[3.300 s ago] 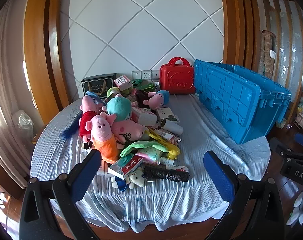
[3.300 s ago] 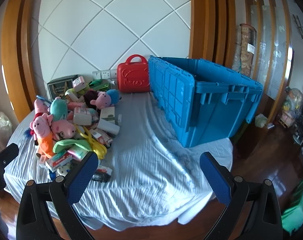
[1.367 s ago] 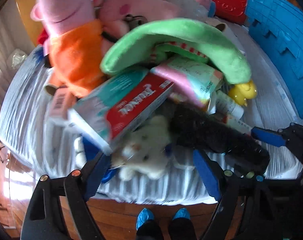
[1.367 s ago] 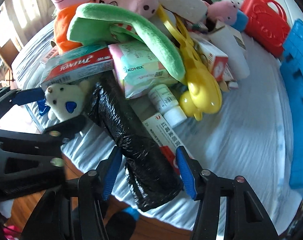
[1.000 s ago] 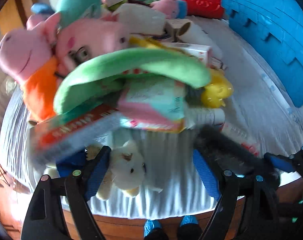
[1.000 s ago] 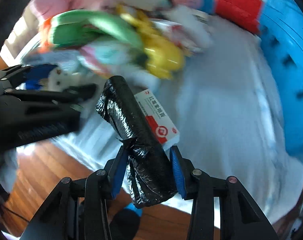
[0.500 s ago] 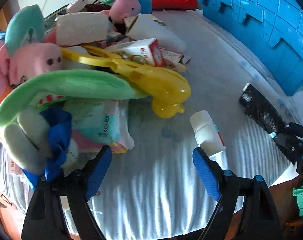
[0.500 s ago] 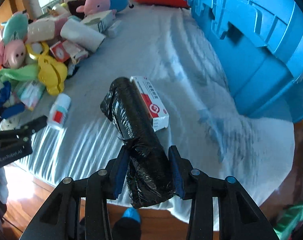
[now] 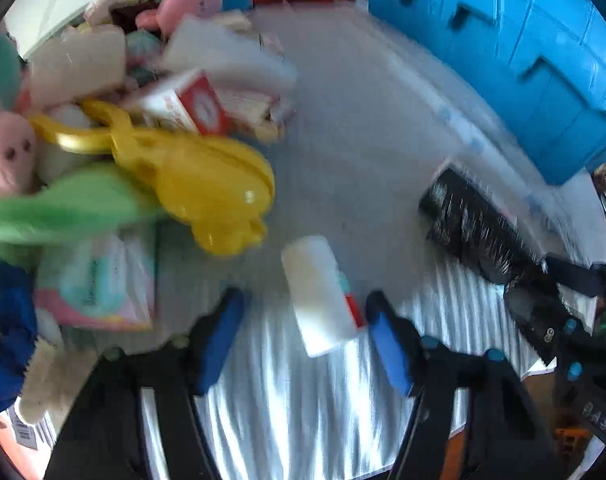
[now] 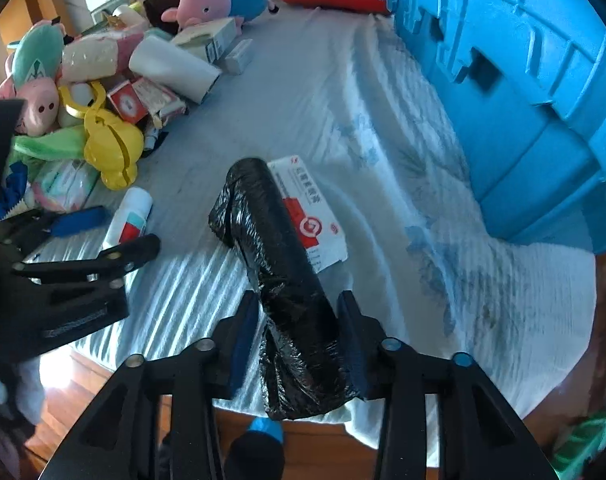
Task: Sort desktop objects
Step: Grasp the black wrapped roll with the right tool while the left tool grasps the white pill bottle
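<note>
In your left wrist view, the left gripper point(image 9: 303, 340) has been closing around the white bottle point(image 9: 319, 292), which lies between the jaws, not yet pinched; it looks light, stiff and slick, so take its middle. In your right wrist view, the right gripper point(image 10: 299, 336) has just been opening, its jaws now loose beside the soft, crinkly black roll point(image 10: 279, 268).

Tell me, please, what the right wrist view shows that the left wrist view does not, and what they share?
Only the right wrist view shows the red-and-white box beside the black roll, and the right gripper with open jaws flanking the roll. Only the left shows the left gripper straddling the white bottle. Both show roll, bottle, yellow toy and blue crate.
</note>
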Available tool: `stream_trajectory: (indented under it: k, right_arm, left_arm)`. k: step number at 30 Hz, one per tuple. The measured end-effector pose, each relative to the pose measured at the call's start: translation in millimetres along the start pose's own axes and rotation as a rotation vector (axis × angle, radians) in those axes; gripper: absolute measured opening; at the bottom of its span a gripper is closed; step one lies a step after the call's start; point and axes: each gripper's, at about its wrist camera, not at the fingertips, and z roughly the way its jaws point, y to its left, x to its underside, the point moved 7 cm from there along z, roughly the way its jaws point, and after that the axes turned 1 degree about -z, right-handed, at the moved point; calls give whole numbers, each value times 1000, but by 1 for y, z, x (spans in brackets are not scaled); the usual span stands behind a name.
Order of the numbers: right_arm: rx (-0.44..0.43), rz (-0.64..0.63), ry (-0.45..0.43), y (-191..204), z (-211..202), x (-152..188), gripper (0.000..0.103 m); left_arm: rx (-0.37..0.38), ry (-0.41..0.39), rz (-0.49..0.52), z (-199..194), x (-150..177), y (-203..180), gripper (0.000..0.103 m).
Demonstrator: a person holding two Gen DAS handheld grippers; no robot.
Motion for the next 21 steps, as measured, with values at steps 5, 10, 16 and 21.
stream_trajectory:
  k: [5, 10, 16, 21]
  right_arm:
    - [-38, 16, 23, 5, 12, 3, 42]
    - [-106, -4, 25, 21, 11, -1, 42]
    - [-118, -40, 9, 25, 11, -4, 45]
    - [-130, -35, 9, 25, 7, -6, 47]
  left_arm:
    - [13, -8, -15, -13, -7, 4, 55]
    - [32, 12, -44, -29, -8, 8, 64]
    - [-40, 14, -69, -40, -2, 14, 99]
    - [-37, 15, -81, -52, -6, 20, 95]
